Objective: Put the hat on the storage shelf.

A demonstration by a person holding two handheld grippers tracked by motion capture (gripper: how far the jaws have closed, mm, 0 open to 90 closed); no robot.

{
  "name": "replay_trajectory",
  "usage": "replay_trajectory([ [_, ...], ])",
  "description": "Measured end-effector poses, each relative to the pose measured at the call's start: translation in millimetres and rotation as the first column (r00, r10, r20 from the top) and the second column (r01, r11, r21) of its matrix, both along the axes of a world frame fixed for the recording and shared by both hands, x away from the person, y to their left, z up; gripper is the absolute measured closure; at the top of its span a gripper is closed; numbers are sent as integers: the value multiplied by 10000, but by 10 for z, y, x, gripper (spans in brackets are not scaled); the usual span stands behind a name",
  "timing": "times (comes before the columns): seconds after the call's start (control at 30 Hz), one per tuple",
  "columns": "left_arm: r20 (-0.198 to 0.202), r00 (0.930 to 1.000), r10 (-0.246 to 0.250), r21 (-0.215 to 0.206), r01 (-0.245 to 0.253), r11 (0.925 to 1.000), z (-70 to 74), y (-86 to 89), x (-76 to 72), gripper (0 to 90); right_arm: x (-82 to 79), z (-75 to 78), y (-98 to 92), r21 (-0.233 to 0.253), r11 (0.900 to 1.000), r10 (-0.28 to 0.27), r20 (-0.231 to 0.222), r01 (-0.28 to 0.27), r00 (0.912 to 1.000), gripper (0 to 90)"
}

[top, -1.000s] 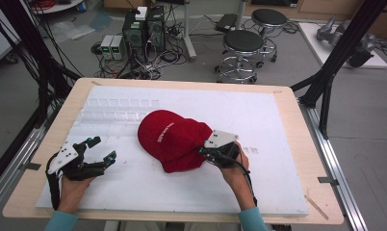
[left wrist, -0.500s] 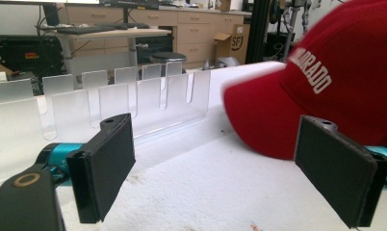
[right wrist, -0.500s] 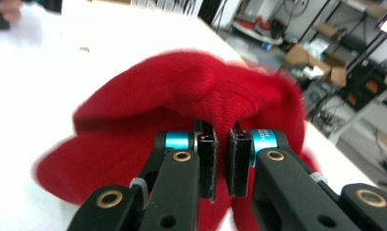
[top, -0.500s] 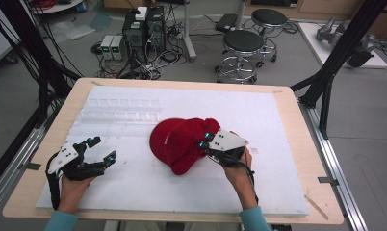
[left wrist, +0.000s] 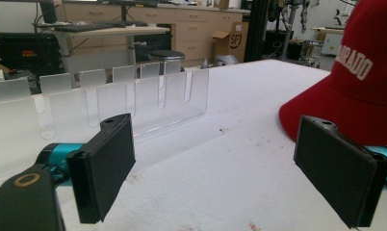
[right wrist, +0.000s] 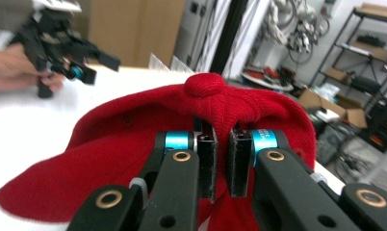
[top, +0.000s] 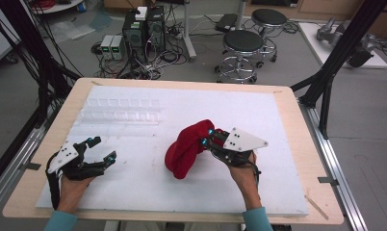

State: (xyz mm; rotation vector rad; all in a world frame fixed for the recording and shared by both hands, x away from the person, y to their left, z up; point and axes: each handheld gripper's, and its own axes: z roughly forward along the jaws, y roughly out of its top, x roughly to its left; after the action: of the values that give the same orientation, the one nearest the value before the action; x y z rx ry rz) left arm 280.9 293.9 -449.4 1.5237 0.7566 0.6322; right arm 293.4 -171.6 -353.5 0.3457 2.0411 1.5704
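Observation:
A red baseball cap (top: 187, 147) with white lettering is tipped up off the white foam mat (top: 134, 183) near the table's middle. My right gripper (top: 207, 137) is shut on the fabric of its crown, just below the top button (right wrist: 204, 83); the jaws pinch a fold of cloth between them. In the left gripper view the cap (left wrist: 360, 82) rises at the far right, its brim near the mat. My left gripper (top: 101, 148) hovers open at the mat's front left with nothing between its fingers (left wrist: 105, 166), well apart from the cap.
A clear acrylic divider rack (top: 123, 109) with several slots stands at the mat's back left. Wooden table edges (top: 297, 120) frame the mat. Stools (top: 242, 43) and electronics sit on the floor beyond the table.
My right gripper has lifted and tilted the cap, bunching it upright and shifting it a little right. The left gripper has stayed in place, open.

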Motion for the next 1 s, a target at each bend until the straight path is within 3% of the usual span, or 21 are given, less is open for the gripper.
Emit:
replay_trajectory([
  [0.33,163,9993,-346,-166,349,9993,139,-17,-24,147,-9,24,-38,784,9933,859,-59,-851,9963,854],
  [0.63,182,9927,-1194,-73,1195,9928,374,-83,-60,146,-17,125,25,749,9855,1525,-1,-1521,9883,854],
  [0.77,138,9810,-1936,295,1931,9807,499,-186,-66,145,-3,163,62,733,9803,1844,-49,-1835,9828,853],
  [0.9,49,9655,-2605,654,2596,9635,612,-316,-48,145,13,168,130,688,9758,2089,-96,-2077,9779,852],
  [1.0,-133,9523,-3050,1081,3046,9463,685,-451,-27,145,18,160,176,562,9734,2237,-211,-2222,9744,852],
])
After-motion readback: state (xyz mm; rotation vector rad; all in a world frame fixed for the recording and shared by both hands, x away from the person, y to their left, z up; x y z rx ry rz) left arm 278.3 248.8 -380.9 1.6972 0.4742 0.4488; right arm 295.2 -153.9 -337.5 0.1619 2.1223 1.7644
